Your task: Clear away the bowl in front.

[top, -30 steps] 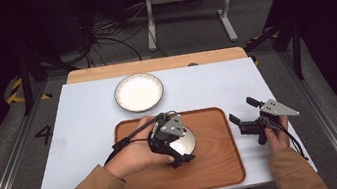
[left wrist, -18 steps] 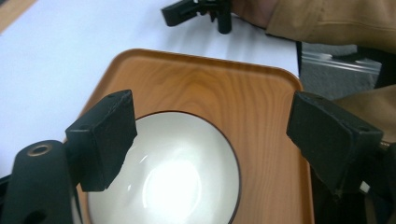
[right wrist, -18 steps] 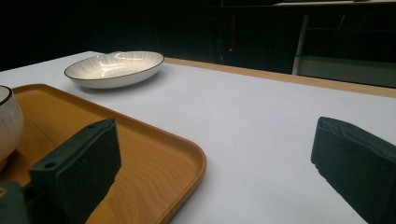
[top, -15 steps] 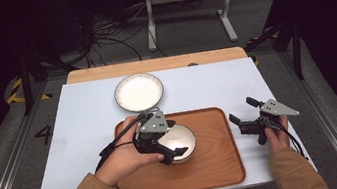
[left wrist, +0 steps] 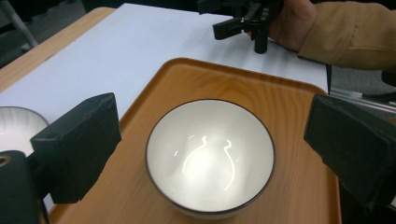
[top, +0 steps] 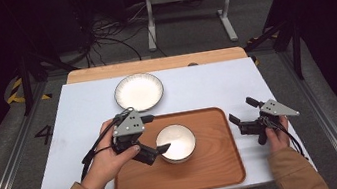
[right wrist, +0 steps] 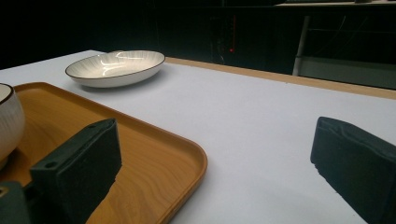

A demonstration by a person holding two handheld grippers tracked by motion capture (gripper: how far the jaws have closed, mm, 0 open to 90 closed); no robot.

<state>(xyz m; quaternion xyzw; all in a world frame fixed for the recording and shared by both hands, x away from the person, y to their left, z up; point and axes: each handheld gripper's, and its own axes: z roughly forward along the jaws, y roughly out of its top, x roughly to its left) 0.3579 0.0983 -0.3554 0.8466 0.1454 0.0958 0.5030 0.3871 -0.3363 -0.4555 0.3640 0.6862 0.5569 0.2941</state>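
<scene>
White bowl (left wrist: 210, 156) between wide-spread, empty left gripper (left wrist: 210, 154) jaws; right gripper (right wrist: 224, 172) jaws wide, empty, straddling tray (right wrist: 154, 154) edge.

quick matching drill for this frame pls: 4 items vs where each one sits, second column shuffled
Items:
1. bowl
2. plate
3. left gripper
4. right gripper

Places:
A. on the white table surface beyond the tray
B. open, off the tray's right edge
C. upright on the wooden tray
D. open, at the bowl's left side

Pairs: 1-C, 2-A, 3-D, 4-B
</scene>
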